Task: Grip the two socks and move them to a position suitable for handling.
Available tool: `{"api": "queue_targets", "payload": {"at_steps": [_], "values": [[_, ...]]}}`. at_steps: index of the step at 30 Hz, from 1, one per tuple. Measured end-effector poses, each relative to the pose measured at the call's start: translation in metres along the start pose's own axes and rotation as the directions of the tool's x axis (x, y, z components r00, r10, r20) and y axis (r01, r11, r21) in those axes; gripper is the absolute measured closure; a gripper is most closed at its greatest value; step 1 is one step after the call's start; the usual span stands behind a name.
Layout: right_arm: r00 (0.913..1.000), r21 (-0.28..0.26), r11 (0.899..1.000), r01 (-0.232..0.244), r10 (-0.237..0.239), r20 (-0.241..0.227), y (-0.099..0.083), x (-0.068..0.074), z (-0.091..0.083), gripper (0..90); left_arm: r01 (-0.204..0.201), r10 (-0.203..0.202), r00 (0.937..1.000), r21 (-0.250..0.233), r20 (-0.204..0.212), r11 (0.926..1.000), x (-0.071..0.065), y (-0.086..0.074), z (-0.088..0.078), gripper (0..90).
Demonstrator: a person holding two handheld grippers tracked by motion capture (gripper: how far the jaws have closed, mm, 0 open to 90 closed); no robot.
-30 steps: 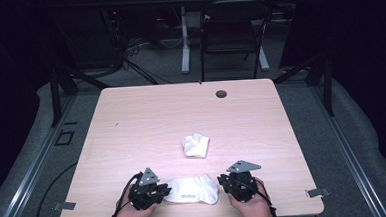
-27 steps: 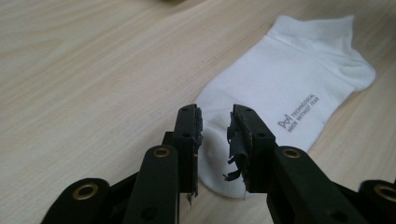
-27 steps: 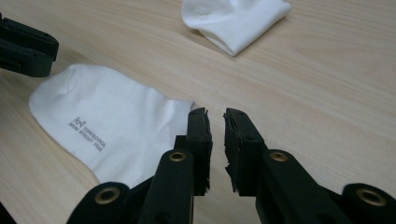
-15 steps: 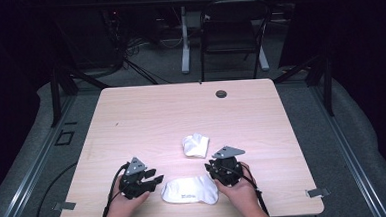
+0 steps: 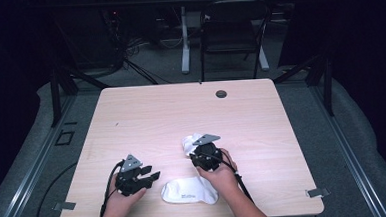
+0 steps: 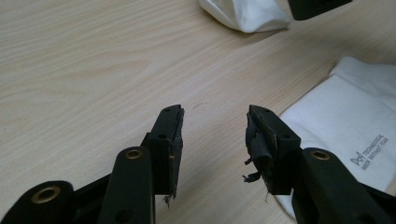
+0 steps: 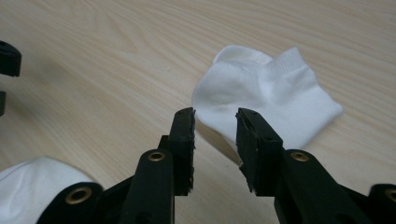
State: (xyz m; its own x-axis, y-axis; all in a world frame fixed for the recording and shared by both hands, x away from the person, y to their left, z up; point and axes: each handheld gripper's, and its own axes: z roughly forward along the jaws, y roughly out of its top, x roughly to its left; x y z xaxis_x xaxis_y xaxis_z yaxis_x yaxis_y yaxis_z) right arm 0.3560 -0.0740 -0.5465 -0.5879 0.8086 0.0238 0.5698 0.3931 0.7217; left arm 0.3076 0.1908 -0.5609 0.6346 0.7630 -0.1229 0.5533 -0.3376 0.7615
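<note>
Socks on a wooden table (image 5: 146, 111): a folded white ankle sock (image 7: 266, 100) lies at centre, the right gripper (image 7: 215, 116) poised over its near edge, jaws apart, not yet clamped. At its 6 o'clock a flat printed sock (image 5: 189, 191) lies by the front edge; the left gripper (image 6: 215, 123) waits at 9 o'clock of that, jaws wide. Closing this shallow may pinch one layer and unfold the sock.

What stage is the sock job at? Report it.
Done: one white sock lies flat at the near table edge, released. In hand: nothing yet; the right gripper is open at the edge of the folded sock, while the left gripper is open over bare wood. Left: gripping and moving that second sock.
</note>
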Motion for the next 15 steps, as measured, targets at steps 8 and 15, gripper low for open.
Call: {"api": "queue_targets", "payload": {"at_steps": [8, 15], "values": [[0.998, -0.001, 1.0, 0.0, 0.0, 0.063, 0.009, -0.003, 0.026, 71.5, 0.003, -0.003, 1.0, 0.002, 0.005, 1.0, 0.001, 0.0, 0.001, 56.1], [0.9938, 0.064, 0.996, -0.059, 0.053, 0.098, 0.006, -0.014, 0.036, 81.7, 0.003, -0.003, 1.0, 0.0, 0.005, 1.0, 0.002, 0.0, 0.001, 56.1]]}}
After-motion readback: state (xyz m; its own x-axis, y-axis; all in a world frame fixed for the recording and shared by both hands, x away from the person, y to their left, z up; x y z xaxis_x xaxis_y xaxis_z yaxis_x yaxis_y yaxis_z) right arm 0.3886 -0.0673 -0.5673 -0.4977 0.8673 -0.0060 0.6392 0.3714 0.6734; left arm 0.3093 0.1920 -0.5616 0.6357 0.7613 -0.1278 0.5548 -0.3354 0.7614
